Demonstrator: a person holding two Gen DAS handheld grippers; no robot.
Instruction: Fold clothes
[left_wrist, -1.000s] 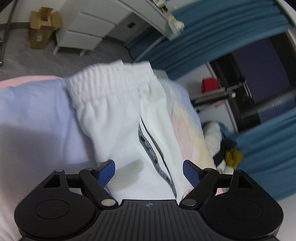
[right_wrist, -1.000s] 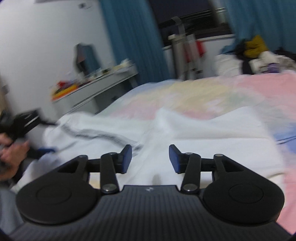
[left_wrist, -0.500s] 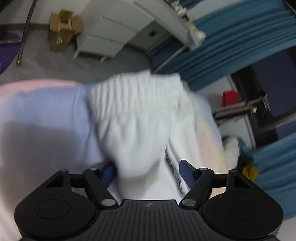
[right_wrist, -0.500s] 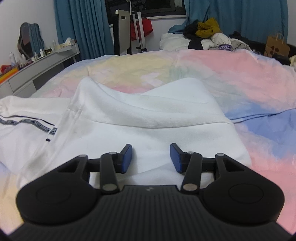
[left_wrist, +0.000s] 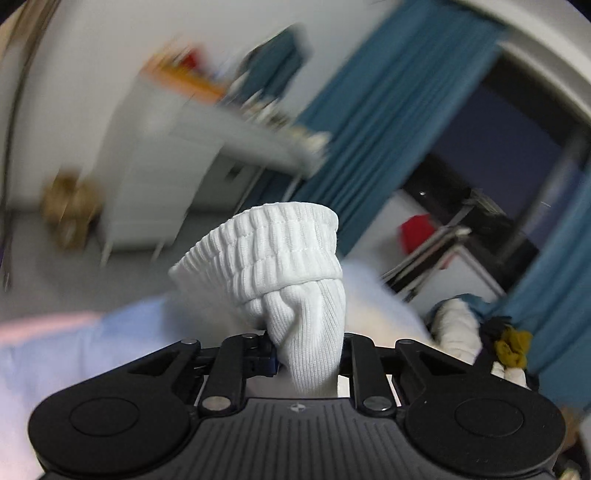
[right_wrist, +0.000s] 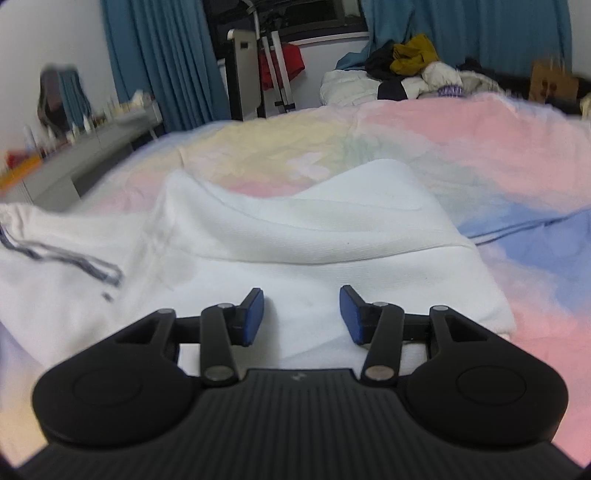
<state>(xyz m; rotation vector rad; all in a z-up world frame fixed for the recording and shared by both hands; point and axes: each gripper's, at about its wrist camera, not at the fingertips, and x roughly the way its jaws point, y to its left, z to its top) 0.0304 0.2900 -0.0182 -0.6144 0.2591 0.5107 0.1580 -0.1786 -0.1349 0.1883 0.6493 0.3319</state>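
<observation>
Left wrist view: the left gripper (left_wrist: 308, 360) now pinches the white garment's ribbed cuff (left_wrist: 266, 254), which a second ago lay flat between spread fingers; the cuff stands lifted above the pastel bedspread (left_wrist: 74, 332), the background smeared. Right wrist view: the right gripper (right_wrist: 301, 315) stays spread over the white garment (right_wrist: 295, 236) lying on the bedspread.

Ahead of me spreads a pastel bedspread (right_wrist: 424, 147) in pink, yellow and blue. Beyond its far edge I see a heap of laundry (right_wrist: 413, 77), blue curtains (right_wrist: 166, 62) and something red (right_wrist: 291, 62) on a metal frame. A white dresser (left_wrist: 155, 177) stands blurred against the wall.
</observation>
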